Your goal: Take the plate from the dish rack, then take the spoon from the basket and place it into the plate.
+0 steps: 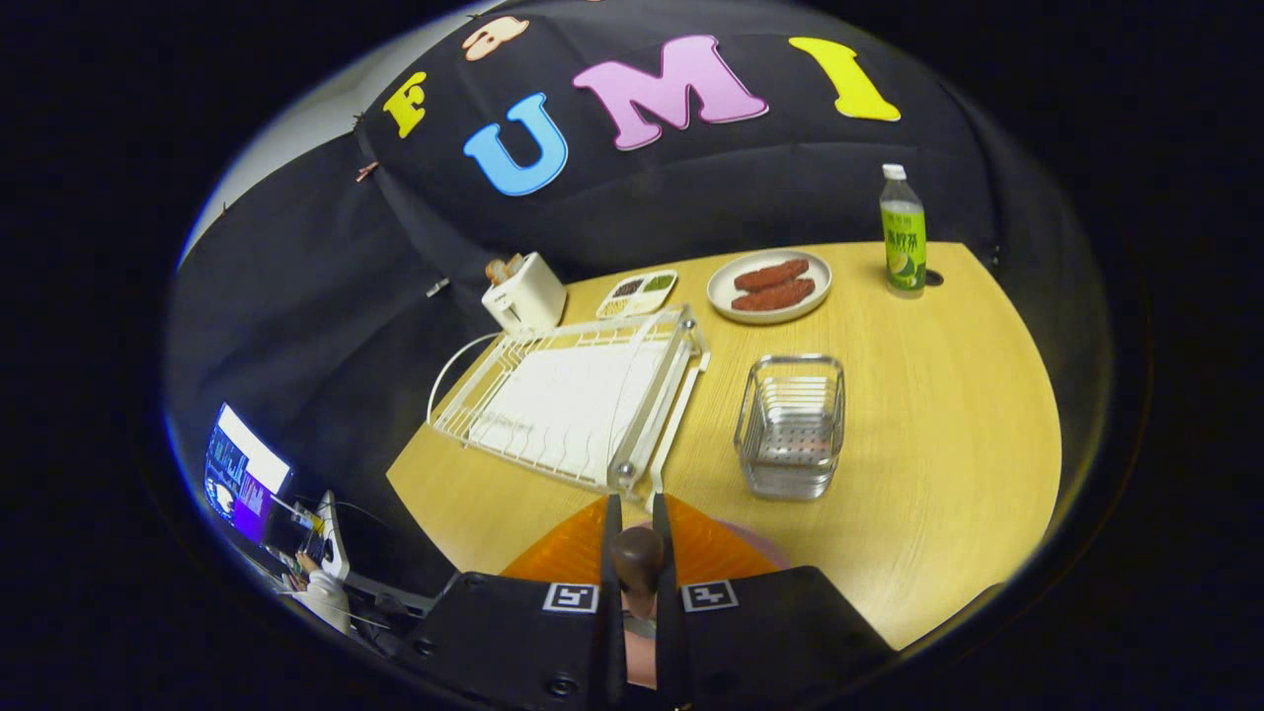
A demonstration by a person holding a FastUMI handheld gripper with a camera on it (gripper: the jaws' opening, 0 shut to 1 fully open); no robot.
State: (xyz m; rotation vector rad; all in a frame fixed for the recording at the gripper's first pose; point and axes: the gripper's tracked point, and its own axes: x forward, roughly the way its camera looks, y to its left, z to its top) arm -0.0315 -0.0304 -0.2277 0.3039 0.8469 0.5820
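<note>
My gripper (636, 515) is shut on the spoon (637, 559), whose brown rounded handle end stands up between the two fingers. Right under the fingers lies an orange ribbed plate (713, 553) on the wooden table, and the fingers cover its middle. The rest of the spoon runs down between the fingers and is mostly hidden. Just beyond the fingers sits the white wire dish rack (578, 395), with no dishes in it. To the right of the rack stands the metal mesh basket (792, 425), which holds nothing.
At the back of the table (948, 415) are a white toaster (525, 292), a small divided tray (638, 293), a white plate with two sausages (770, 286) and a green drink bottle (903, 237). A lit screen (242, 474) sits off the table, left of the gripper.
</note>
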